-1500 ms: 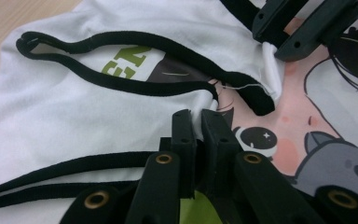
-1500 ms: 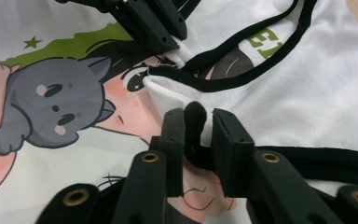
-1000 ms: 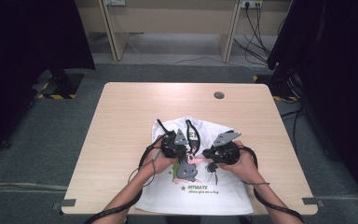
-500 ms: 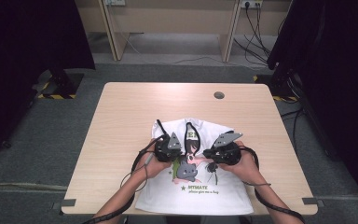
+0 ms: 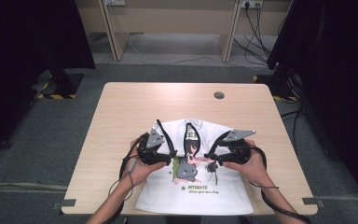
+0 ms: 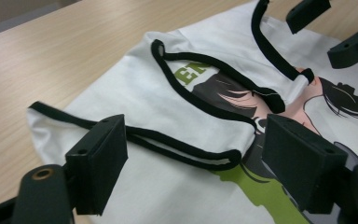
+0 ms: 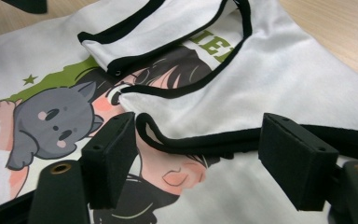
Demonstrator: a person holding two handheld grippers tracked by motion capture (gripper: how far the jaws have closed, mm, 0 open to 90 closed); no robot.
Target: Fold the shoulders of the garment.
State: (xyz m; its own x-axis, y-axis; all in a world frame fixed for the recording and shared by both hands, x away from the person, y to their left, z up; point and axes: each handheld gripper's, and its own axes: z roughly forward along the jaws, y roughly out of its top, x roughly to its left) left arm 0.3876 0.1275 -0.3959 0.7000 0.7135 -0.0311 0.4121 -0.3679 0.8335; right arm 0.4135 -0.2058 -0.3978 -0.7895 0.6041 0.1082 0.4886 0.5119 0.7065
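I have one white shirt (image 5: 200, 186) spread on the tabletop (image 5: 121, 107), lying at the near edge and slightly right of centre, its hem toward me and its printed front up. Its top part is folded in toward the middle, so the black-trimmed edges (image 6: 200, 91) lie over the cartoon print (image 5: 189, 161); I judge this a folding job, with both sides drawn inward to narrow the garment.

My left tongs (image 5: 168, 156) sit over the shirt's left half, and their jaws have just been opening. In the left gripper view they stand wide, with a loop of black trim lying on the cloth between them but not pressed by either pad. My right tongs (image 5: 213, 157) mirror that over the right half, and have also just been opening; in the right gripper view another black-trimmed loop (image 7: 191, 137) lies between the spread jaws, released. So neither pair holds anything (the cloth rests under its own weight).

By count: one shirt, two tongs, one grey cat figure (image 7: 56, 123) in the print, and one small dark round disc (image 5: 219, 95) set in the tabletop at the far right, well apart from the shirt.
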